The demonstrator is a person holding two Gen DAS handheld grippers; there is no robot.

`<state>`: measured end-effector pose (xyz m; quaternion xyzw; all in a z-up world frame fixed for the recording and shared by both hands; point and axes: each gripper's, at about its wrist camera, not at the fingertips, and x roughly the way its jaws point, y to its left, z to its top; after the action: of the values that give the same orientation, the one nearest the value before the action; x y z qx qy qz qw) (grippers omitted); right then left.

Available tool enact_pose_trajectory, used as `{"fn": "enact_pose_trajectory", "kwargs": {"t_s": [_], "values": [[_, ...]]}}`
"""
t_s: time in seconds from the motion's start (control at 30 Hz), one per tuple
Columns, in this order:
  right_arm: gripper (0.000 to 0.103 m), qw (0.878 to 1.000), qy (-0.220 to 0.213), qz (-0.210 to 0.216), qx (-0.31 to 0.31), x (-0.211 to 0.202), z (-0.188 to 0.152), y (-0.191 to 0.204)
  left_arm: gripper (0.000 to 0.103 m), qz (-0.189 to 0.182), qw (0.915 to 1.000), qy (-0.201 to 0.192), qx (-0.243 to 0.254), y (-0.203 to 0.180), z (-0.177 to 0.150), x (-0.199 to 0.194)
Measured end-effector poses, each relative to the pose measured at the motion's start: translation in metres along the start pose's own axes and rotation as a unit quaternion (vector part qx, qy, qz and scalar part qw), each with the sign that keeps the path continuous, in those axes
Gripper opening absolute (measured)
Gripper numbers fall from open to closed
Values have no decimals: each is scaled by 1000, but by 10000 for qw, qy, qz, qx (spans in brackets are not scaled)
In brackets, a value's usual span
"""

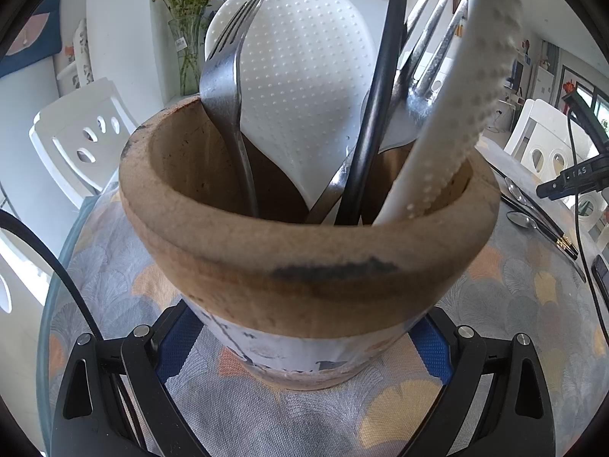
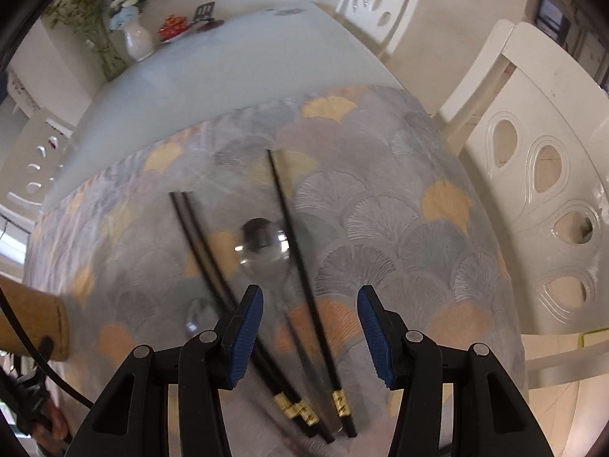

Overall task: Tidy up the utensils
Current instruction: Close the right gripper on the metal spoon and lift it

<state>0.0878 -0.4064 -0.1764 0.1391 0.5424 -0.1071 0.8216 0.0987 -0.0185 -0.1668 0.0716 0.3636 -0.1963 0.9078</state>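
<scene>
Left wrist view: sits low behind the left gripper (image 1: 304,346), looking forward and slightly down, very close to a wooden pot (image 1: 304,251) that fills the picture; the room lies behind it.
Right wrist view: sits above the right gripper (image 2: 310,339), looking steeply down at the tablecloth (image 2: 380,190), near enough that the chopsticks (image 2: 304,285) and spoon (image 2: 262,243) blur.
Lens: both are fisheye, with dark rounded corners and bent edges.
Shared part: the same leaf-patterned tablecloth, chopsticks with gold bands and white chairs (image 2: 533,175); the pot shows at the left edge of the right view.
</scene>
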Motion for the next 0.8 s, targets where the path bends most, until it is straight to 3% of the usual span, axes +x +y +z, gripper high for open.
{"fn": "enact_pose_trajectory", "kwargs": {"t_s": [0.27,0.37,0.67,0.8], "values": [[28,9988,90,141,-455,7,-3,16,96,-1,10000,1,-1,0,0,0],[27,9980,203,161,-570,13,-3,23,96,-3,10000,1,-2,0,0,0],[28,9966,423,133,-693,35,7,29,96,2,10000,2,1,0,0,0],[42,9954,433,126,-843,39,13,37,96,3,10000,2,3,0,0,0]]}}
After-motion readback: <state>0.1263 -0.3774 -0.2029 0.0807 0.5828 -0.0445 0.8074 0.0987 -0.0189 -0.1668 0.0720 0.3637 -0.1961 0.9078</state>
